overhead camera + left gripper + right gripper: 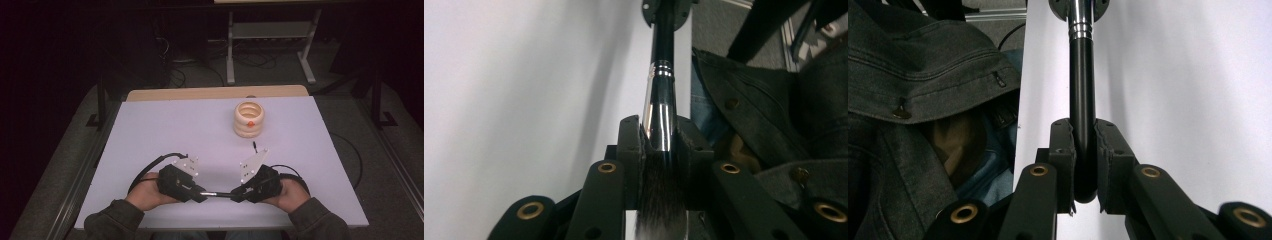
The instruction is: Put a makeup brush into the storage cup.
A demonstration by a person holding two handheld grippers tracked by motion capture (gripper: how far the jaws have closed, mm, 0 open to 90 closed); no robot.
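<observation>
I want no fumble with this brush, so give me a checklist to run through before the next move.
1. Left gripper fingers clamp the brush at its metal ferrule: ok.
2. Right gripper fingers clamp the handle end: ok.
3. Brush spans level between both grippers: ok.
4. Bristles sit free behind the left fingers: ok.
5. Ribbed holder stands upright, apart from the grippers: ok.
6. Room inside the holder: cannot tell.
</observation>
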